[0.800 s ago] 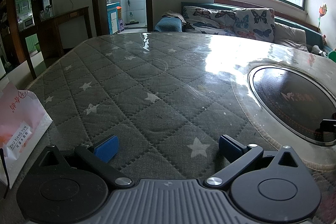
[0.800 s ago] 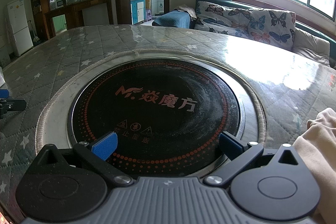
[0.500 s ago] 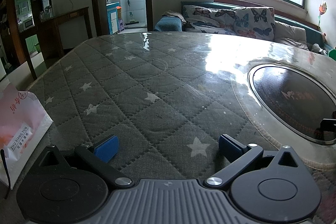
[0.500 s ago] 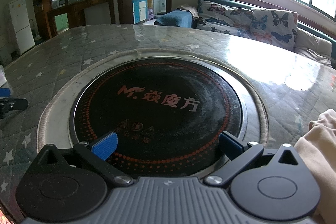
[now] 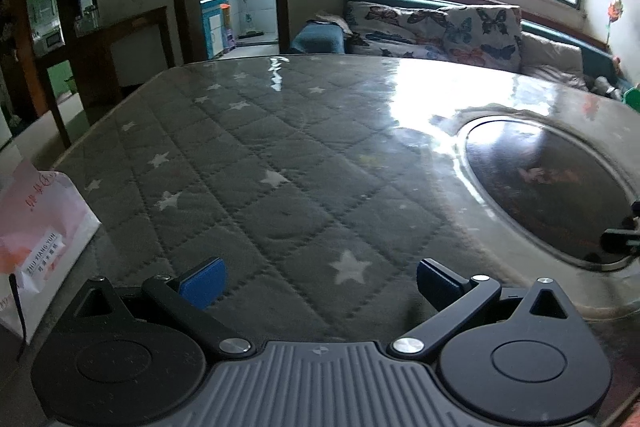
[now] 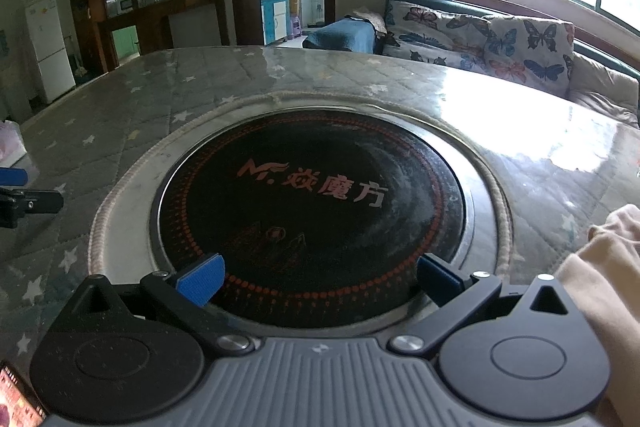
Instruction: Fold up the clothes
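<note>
One garment (image 6: 608, 267) shows — a cream, soft heap at the right edge of the bench (image 6: 120, 131), just beside the right gripper (image 6: 320, 277) and mostly cut off by the frame. It looks light and limp, likely to sag and slide on the glossy cover, so a hem or corner would be the place to pinch — none can be made out yet. Both grippers hover with fingers spread and empty, the right over the one hotplate (image 6: 312, 211), the left gripper (image 5: 320, 279) over the starred cover. One bag (image 5: 36, 247) stands at the left edge.
</note>
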Tool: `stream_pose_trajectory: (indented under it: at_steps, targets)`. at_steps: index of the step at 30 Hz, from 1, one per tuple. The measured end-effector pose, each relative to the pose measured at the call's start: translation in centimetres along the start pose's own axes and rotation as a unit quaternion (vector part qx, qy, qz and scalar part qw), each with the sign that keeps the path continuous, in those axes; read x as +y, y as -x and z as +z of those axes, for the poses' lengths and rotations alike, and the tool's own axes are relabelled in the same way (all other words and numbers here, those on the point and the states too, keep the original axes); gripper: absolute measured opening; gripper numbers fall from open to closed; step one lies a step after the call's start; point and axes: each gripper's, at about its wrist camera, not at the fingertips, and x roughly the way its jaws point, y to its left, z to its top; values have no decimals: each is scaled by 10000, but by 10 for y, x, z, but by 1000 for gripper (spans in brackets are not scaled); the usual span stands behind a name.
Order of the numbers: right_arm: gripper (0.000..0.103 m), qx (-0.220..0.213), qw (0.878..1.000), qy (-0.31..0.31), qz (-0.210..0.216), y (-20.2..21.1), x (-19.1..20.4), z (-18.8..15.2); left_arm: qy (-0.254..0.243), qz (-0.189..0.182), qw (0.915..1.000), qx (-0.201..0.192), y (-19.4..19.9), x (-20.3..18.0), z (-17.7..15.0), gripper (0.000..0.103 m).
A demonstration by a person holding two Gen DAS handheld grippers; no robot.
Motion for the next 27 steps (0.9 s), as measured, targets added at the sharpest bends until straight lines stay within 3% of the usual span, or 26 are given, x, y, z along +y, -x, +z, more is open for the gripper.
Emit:
stream_pose_trajectory:
  at_steps: [27]
  targets:
    - [103, -312, 9994, 170, 29, 86, -13, -53, -616, -1244, 9897, -359, 37, -81, 26, 103]
